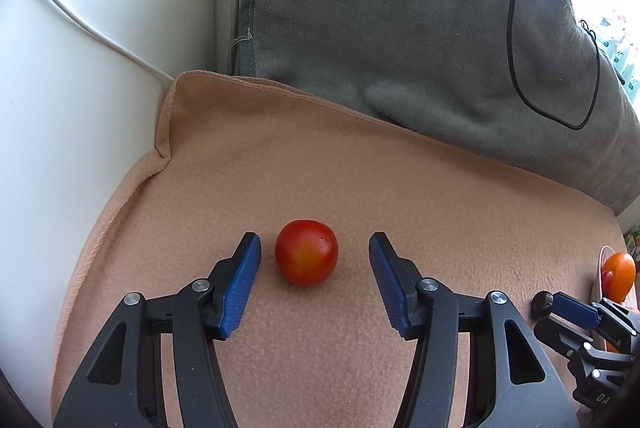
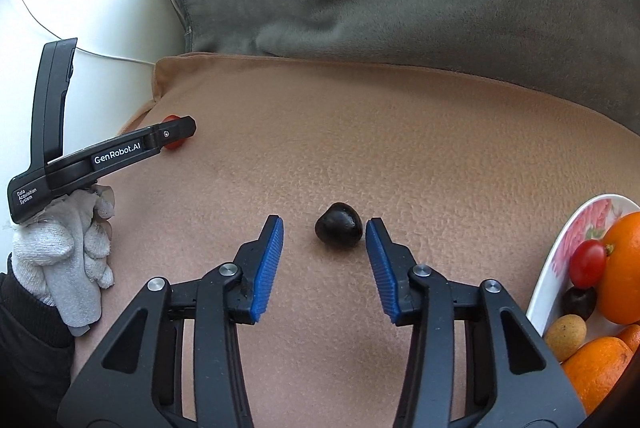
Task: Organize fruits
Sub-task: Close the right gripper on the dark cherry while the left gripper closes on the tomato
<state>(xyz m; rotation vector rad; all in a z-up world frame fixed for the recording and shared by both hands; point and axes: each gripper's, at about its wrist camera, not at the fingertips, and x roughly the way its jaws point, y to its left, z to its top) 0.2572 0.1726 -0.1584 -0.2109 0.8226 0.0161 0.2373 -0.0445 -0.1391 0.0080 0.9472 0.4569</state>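
Observation:
A red cherry tomato (image 1: 306, 253) lies on the tan cloth (image 1: 360, 164), between the open blue-padded jaws of my left gripper (image 1: 314, 248), nearer the left pad and untouched. A small dark fruit (image 2: 339, 225) lies on the cloth between the open jaws of my right gripper (image 2: 324, 232), close to the right pad. A floral plate (image 2: 560, 252) at the right holds oranges (image 2: 622, 268), a cherry tomato (image 2: 587, 263), a dark fruit and a tan fruit. The right wrist view shows the left gripper (image 2: 182, 132) over the red tomato (image 2: 173, 144).
A grey cushion (image 1: 400, 20) with a black cable (image 1: 516, 28) lies behind the cloth. A white surface (image 1: 60, 88) with a white cable lies left. A gloved hand (image 2: 72, 248) holds the left gripper. The right gripper (image 1: 560, 306) and dark fruit (image 1: 542, 303) show at the left view's right edge.

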